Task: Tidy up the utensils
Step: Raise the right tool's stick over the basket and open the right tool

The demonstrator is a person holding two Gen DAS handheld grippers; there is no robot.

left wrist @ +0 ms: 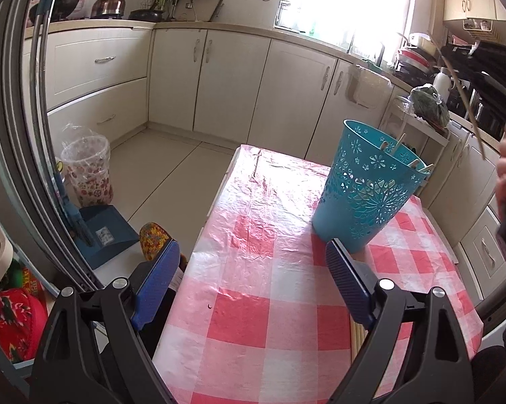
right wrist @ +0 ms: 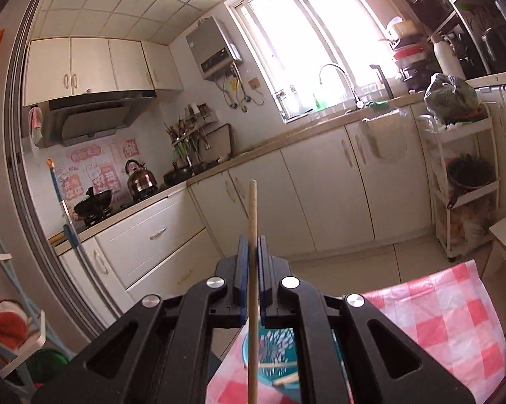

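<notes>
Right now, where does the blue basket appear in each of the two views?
Left wrist view: the blue basket stands right of centre on the checked tablecloth, chopsticks inside.
Right wrist view: seen from above at the bottom centre, partly hidden by the right gripper.
Shared landmark: the kettle on the stove.
</notes>
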